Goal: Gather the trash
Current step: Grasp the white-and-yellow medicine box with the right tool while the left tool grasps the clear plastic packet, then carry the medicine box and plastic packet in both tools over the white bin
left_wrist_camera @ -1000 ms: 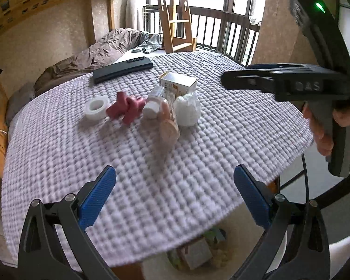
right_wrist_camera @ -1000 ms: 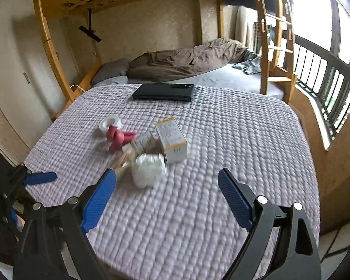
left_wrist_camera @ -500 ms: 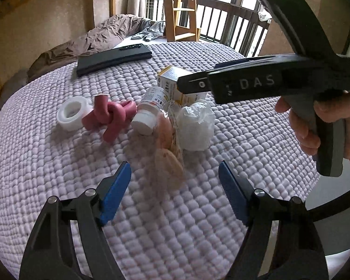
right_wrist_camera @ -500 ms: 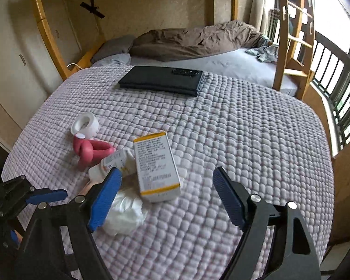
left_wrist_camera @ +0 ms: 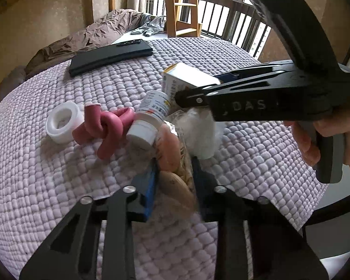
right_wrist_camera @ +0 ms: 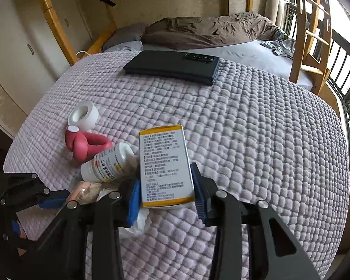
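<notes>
- Bench [right_wrist_camera: 256, 140] under a lilac quilted cloth, bed behind
- Left gripper [left_wrist_camera: 173, 186] closed around a clear wrapper of tan food [left_wrist_camera: 175, 184]
- Right gripper [right_wrist_camera: 166, 192] clamps the white-and-yellow cardboard box [right_wrist_camera: 164, 163] lying on the cloth

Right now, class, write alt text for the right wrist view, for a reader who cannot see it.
The right gripper has its jaws closed on a white and yellow medicine box lying on a lilac quilted cloth. Left of the box lie a white pill bottle, a knotted pink tube and a white tape roll; a black case sits farther back.
</notes>
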The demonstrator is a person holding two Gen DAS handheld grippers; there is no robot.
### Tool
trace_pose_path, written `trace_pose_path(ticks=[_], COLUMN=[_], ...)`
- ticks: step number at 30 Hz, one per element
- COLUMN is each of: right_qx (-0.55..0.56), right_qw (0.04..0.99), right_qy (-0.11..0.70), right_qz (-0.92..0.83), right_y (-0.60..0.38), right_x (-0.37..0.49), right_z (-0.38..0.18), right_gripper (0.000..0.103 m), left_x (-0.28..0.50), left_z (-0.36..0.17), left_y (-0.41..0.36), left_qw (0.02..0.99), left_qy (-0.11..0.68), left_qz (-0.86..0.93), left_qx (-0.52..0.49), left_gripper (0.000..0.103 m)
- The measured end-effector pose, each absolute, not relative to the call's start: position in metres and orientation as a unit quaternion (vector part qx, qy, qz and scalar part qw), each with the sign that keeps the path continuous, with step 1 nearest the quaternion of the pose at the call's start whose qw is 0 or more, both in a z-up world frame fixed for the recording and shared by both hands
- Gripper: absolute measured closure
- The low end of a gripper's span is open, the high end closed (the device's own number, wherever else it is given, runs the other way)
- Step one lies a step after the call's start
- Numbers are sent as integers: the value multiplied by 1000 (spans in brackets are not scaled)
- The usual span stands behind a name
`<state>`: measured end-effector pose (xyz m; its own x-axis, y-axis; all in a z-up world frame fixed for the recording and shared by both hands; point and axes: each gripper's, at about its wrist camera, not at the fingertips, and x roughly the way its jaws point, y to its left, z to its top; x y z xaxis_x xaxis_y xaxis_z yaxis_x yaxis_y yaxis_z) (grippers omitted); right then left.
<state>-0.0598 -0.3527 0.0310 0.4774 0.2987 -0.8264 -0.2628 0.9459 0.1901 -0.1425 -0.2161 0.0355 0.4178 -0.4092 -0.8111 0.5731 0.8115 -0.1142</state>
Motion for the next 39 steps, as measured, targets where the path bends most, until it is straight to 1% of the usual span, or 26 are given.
trace_pose_path(ticks=[10,18,24,30,39], right_qx=[42,61,72,78,94], right_qw=[880,889,891,888,876], right_qy=[450,431,423,423,443], right_qz=[145,139,151,161,163], right_y=[-369,-377,-371,-359,-346], right_x=[-74,-101,-127,-156,-182], right_z=[50,68,78,81,67], right_gripper=[65,65,65,65,65], left_x=[-147,-157,-161,-166,-151], left_z=[44,50,51,53,47], left_y=[-194,-176,-165,-159,-164], left_qw=[841,842,839,840,835], left_qy=[454,457,462,461,469], left_qz=[-286,-281,-287,-285,-288], left_qx=[62,51,25,26,16], left_gripper=[79,79,79,79,77])
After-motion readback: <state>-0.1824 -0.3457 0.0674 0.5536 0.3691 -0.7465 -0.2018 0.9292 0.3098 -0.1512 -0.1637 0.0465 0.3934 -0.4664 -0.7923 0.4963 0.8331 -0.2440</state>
